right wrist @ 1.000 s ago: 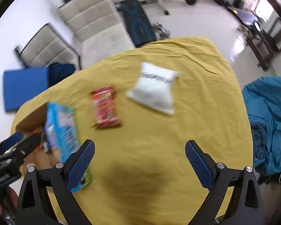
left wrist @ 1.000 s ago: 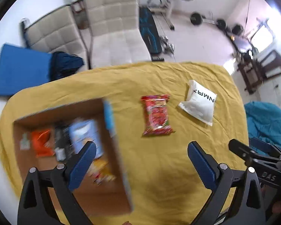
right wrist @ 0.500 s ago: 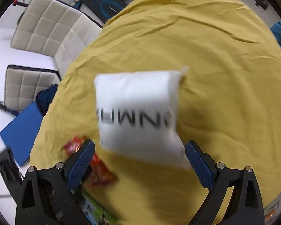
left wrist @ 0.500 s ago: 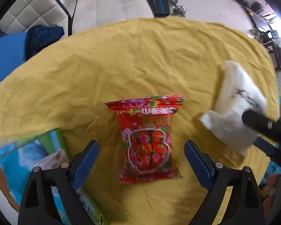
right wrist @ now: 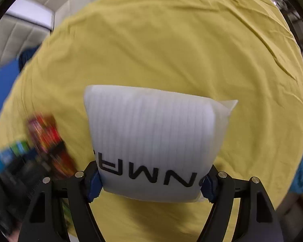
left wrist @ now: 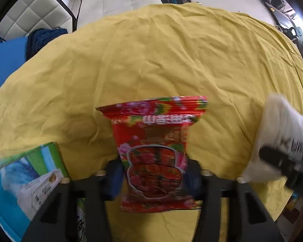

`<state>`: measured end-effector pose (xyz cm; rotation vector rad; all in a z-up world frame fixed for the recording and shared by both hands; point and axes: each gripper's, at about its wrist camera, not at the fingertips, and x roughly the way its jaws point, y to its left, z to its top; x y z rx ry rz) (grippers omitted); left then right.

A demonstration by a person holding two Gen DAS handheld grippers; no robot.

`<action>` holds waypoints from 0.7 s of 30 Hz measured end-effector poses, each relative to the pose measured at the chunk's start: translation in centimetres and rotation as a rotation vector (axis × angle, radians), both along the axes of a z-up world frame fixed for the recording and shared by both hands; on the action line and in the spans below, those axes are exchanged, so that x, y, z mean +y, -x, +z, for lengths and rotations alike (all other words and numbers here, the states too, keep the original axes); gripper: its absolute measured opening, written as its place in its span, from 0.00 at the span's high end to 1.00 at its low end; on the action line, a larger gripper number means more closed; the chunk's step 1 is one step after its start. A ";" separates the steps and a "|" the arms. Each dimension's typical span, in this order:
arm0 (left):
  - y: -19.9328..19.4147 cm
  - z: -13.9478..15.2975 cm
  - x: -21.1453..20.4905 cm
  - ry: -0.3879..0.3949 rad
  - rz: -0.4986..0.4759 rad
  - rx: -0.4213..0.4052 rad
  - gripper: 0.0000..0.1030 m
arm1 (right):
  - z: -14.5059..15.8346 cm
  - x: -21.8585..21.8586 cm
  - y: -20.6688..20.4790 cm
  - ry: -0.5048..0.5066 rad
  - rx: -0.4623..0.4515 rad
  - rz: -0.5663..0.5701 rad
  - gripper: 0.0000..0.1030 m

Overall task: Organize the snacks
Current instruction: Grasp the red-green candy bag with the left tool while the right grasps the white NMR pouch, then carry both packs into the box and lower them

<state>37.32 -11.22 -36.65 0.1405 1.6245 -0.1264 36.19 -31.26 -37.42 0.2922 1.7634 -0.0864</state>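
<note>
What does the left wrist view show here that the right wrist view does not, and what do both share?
Only the left wrist view shows the left gripper shut on the red snack packet, sharp, with the box flap beside it. Only the right wrist view shows the right gripper shut on the white packet, with its black lettering readable. Both show the yellow cloth and both packets.

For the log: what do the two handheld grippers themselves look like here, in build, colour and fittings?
Both match: the left gripper and right gripper have black angular frames with cut-out openings, silver round screws at the joints, and dark blue pads lining the fingers. No cables, sleeves or hands are clearly visible.
</note>
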 end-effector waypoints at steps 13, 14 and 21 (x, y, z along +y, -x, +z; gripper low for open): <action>7.7 -0.5 -1.1 0.021 -0.003 0.032 0.58 | -0.8 1.9 5.6 0.107 0.019 0.139 0.22; 8.0 -0.4 -1.2 0.015 -0.007 0.024 0.58 | -1.0 1.9 5.5 0.109 0.015 0.131 0.22; 9.9 0.4 -1.0 0.016 0.000 -0.005 0.59 | -2.0 2.0 5.1 0.095 -0.008 0.094 0.24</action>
